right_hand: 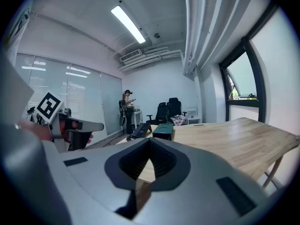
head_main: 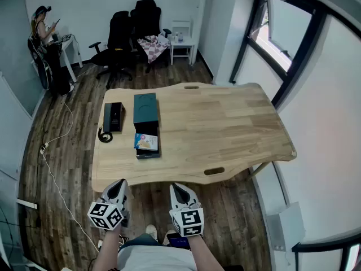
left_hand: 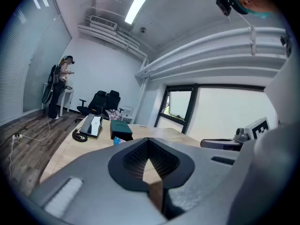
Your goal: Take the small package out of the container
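Observation:
On the wooden table (head_main: 225, 129) a shallow dark container (head_main: 148, 153) lies open at the left, and a small colourful package (head_main: 146, 142) rests inside it. A dark green box (head_main: 145, 108) lies just beyond it. Both grippers hang in front of the table's near edge, apart from everything on it. The left gripper (head_main: 120, 183) is shut with nothing in it, and so is the right gripper (head_main: 179, 188). In the left gripper view the jaws (left_hand: 149, 165) meet, with the green box (left_hand: 121, 129) far ahead. The right gripper (right_hand: 149, 168) shows the same closed jaws.
A black desk phone (head_main: 113, 117) with a coiled cord lies left of the green box. Office chairs (head_main: 132, 27) and a person (head_main: 44, 30) at a desk are at the room's far end. A white cable (head_main: 53, 168) runs across the floor at the left.

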The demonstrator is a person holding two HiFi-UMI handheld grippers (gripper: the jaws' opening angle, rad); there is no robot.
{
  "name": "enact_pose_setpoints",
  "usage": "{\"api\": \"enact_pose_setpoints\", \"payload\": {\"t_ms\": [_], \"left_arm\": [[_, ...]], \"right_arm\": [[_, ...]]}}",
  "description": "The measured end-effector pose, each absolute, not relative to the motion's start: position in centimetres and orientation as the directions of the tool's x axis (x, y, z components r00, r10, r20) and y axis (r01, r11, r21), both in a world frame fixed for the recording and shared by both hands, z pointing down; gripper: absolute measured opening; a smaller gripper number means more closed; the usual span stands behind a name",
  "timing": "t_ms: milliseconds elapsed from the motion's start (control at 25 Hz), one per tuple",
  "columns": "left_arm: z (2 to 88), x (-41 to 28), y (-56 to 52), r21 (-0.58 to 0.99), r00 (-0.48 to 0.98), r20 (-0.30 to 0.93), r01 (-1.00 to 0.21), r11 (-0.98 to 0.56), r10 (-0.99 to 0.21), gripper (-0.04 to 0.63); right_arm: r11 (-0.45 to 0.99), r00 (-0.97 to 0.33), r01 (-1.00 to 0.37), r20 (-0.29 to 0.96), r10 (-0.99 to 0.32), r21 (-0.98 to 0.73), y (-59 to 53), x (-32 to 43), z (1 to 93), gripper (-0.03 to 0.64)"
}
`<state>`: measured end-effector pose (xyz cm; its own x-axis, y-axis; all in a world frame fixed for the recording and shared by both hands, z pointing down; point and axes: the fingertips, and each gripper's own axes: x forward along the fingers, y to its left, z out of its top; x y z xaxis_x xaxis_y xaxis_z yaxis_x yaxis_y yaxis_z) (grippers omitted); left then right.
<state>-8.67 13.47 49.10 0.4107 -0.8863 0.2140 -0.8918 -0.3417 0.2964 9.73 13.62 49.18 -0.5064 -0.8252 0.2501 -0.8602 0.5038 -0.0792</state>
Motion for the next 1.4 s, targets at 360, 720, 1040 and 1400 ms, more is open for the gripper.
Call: {"api": "enact_pose_setpoints", "payload": {"t_ms": [360, 720, 1040, 1400], "left_arm": [[49.2, -6.9, 13.2, 0.296, 0.415, 0.209, -0.89, -0.347, -0.886, 0.0], [49.8, -7.4, 11.1, 0.315, 0.4, 0.211, -0.892, -0.325, -0.892, 0.0], [50.4, -9.0, 3.2, 0.331, 0.398, 0.2, -0.888, -0.32, -0.895, 0.0], [50.0, -11.2, -7.8, 0.335, 0.446, 0.191, -0.867, -0.369, -0.875, 0.0]], "right_arm": [[0.514, -0.527, -0.849, 0.255, -0.81, -0.121, 13.4, 11.3, 49.7, 0.006], [0.544, -0.575, -0.807, 0.097, -0.812, -0.229, 11.4, 11.1, 47.7, 0.006], [0.516, -0.548, -0.831, 0.145, -0.824, -0.208, 4.5, 10.2, 49.2, 0.006], [0.463, -0.479, -0.878, 0.227, -0.848, -0.126, -5.7, 7.8, 50.0, 0.006]]}}
